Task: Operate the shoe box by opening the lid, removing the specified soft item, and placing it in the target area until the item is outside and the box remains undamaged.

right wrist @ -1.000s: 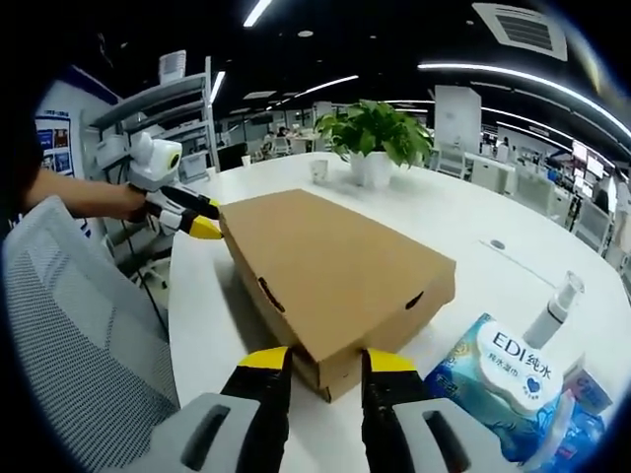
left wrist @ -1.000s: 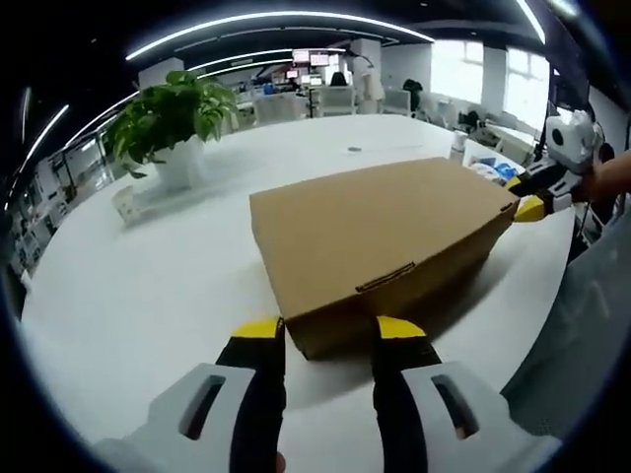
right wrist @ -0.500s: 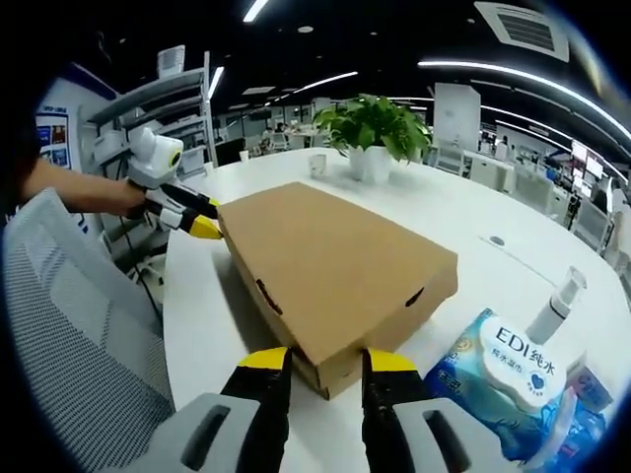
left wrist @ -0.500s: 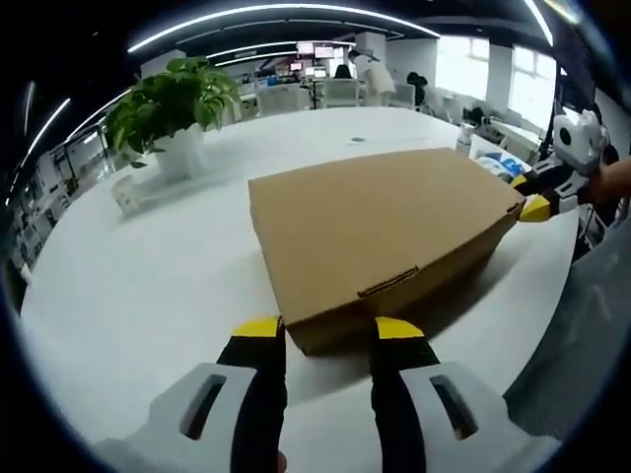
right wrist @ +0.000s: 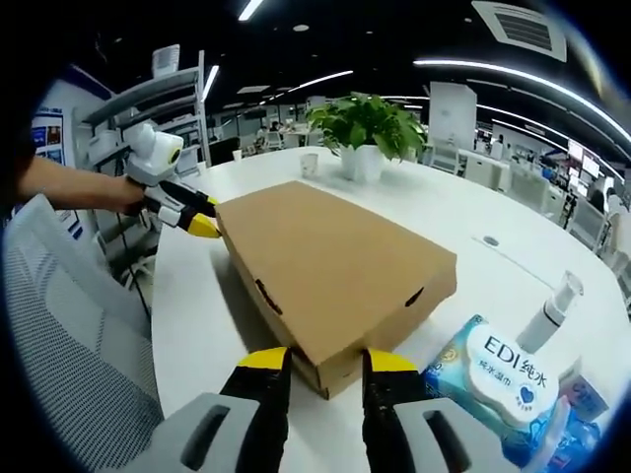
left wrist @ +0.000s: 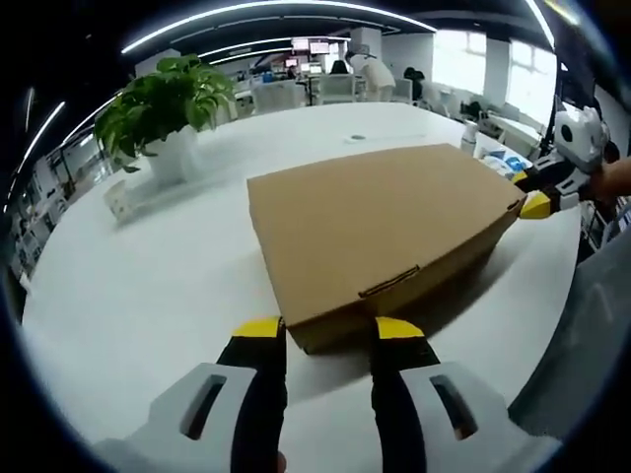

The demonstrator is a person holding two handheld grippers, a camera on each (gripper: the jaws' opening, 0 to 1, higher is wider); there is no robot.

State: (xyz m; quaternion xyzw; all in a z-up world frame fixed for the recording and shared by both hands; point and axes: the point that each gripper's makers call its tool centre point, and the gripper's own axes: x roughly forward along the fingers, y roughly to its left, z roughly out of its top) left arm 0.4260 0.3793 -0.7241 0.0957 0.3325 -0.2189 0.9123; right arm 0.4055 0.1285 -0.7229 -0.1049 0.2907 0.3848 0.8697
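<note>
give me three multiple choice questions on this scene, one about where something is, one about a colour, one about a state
1. Where does the potted plant stand?
A. on the white table, beyond the shoe box
B. on top of the box
C. on the floor

2. What colour are the tips of the left gripper?
A. red
B. yellow
C. green

3. What state is the box lid in?
A. torn off
B. raised upright
C. closed flat

Answers: 1 A, the plant sits on the tabletop past the box's far side. 2 B, both tips show yellow over black fingers. 3 C, the lid lies flat with its front tab tucked in, while the right gripper sits at a corner.
</note>
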